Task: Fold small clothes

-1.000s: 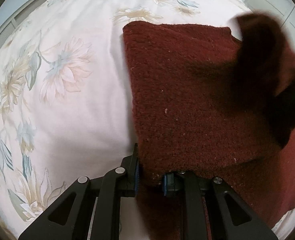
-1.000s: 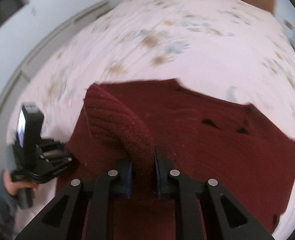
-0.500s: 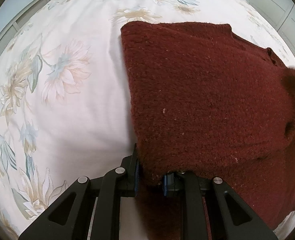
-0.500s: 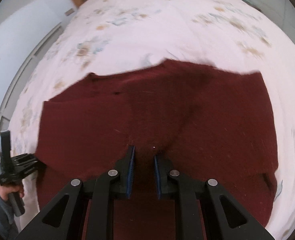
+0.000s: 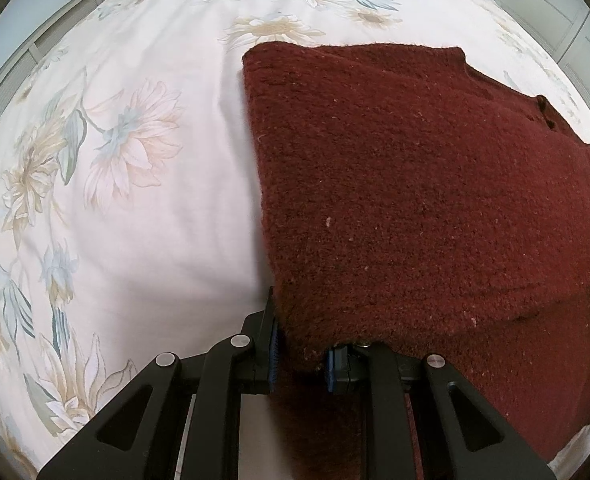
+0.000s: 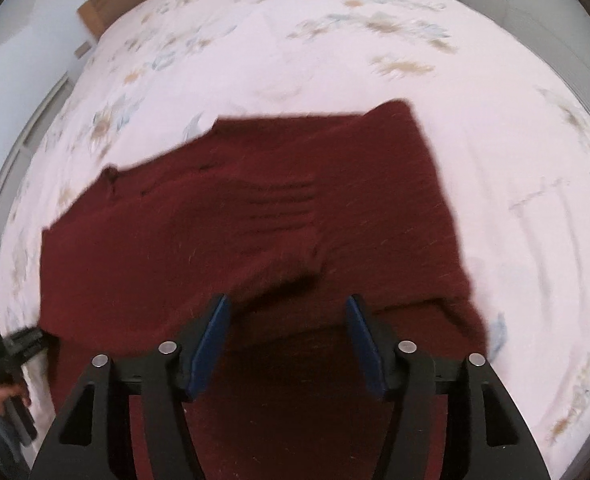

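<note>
My left tongs (image 5: 300,356) gripped the maroon sweater's (image 5: 435,200) corner on the floral bed (image 5: 135,220); my right tongs (image 6: 289,340) were opening, empty, above it.

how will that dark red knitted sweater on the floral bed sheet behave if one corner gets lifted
The dark red knitted sweater is probably floppy: its layers sag and drape flat over the floral bed sheet. The thick, fuzzy knit suggests it grips well; the left gripper is shut on its corner. Lifted there alone, the fold would likely fall open, since the right gripper is opening, pads clear.

sweater (image 5: 415,200): coarse fuzzy knit | bedsheet (image 5: 155,220): smooth matt cloth
</note>
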Tool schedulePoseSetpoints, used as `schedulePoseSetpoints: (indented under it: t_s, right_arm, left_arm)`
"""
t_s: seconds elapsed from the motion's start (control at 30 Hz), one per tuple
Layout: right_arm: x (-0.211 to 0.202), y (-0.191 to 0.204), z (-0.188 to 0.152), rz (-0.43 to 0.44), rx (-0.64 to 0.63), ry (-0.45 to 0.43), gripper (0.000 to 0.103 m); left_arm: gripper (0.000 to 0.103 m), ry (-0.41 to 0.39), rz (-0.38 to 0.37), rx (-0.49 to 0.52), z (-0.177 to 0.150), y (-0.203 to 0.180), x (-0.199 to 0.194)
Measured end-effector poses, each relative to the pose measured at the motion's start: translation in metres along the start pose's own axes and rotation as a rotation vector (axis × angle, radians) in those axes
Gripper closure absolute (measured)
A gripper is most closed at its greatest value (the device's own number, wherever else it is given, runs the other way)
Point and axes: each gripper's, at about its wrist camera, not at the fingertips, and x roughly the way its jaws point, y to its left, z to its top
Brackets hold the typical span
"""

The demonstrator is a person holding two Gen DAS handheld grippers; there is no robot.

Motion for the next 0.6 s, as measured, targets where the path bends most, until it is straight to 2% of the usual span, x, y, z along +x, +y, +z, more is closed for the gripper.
schedulePoseSetpoints:
  t_s: [0.1,0.2,0.3,0.4,0.53,0.57,0.6]
  right_arm:
    - [-0.004,-0.008,0.018,-0.004,0.036,-0.005,0.024]
    - [0.017,-0.009,0.040,-0.025,0.028,0.056,0.024]
    - [0.044,-0.005,0.046,-0.014,0.017,0.136,0.024]
    - [0.067,0.008,0.035,-0.033,-0.042,0.212,0.024]
    - [0.069,0.020,0.013,-0.059,-0.088,0.173,0.024]
    - [0.068,0.023,0.009,-0.051,-0.096,0.167,0.026]
    - [0.066,0.025,0.007,-0.041,-0.107,0.165,0.039]
  left_arm:
    - [0.087,0.001,0.001,-0.002,-0.002,-0.003,0.000]
    - [0.087,0.001,0.005,-0.001,-0.003,-0.003,0.002]
    - [0.087,0.001,0.007,-0.002,-0.003,-0.001,0.003]
    - [0.087,0.000,0.006,-0.003,-0.003,-0.002,0.003]
    - [0.087,-0.001,0.007,0.002,-0.004,-0.002,0.003]
    - [0.087,-0.001,0.008,0.003,-0.004,-0.003,0.003]
    - [0.087,-0.001,0.009,0.004,-0.004,-0.003,0.003]
